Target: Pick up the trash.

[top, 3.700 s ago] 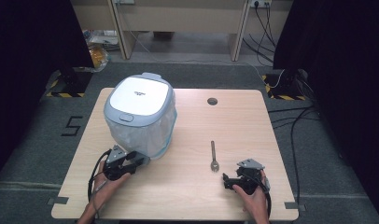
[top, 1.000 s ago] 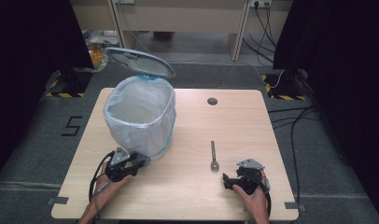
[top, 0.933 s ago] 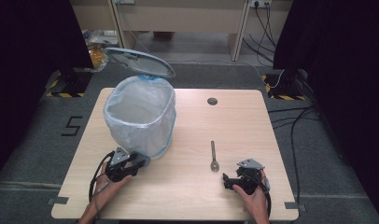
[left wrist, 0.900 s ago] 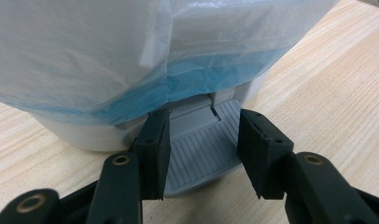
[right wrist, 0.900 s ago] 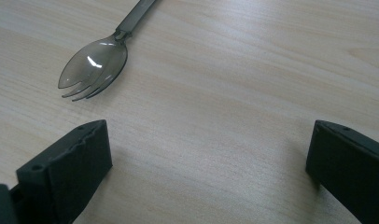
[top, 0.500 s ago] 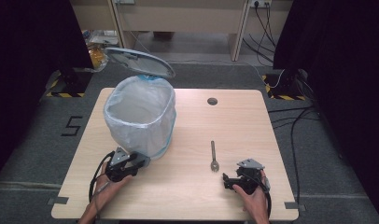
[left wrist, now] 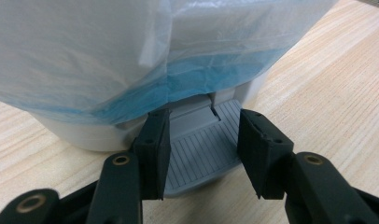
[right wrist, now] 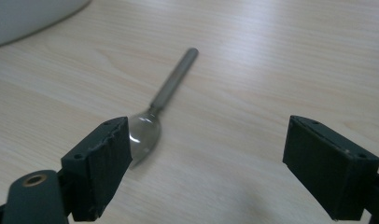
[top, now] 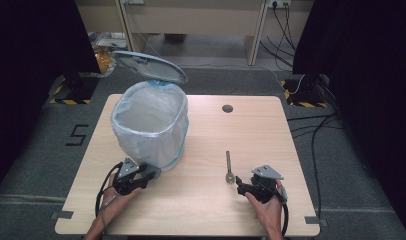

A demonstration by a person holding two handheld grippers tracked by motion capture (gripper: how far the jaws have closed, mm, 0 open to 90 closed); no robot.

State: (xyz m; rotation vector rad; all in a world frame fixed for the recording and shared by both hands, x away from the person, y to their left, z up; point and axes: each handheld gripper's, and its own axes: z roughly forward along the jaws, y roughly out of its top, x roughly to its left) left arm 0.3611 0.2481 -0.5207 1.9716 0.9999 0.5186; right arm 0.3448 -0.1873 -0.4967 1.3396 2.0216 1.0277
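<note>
Left gripper (left wrist: 199,154) pinches the bin's (top: 150,125) pedal (left wrist: 201,149), lid (top: 150,66) up; right gripper (right wrist: 208,163), jaws spread but just closing, sits off-centre by the spoon (right wrist: 157,119) near the bin—risk: knocks it away, pedal slips, lid drops.

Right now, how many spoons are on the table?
1. The spoon lies on the table right of the bin, bowl toward the right gripper. The bin's inside may hide others.
</note>
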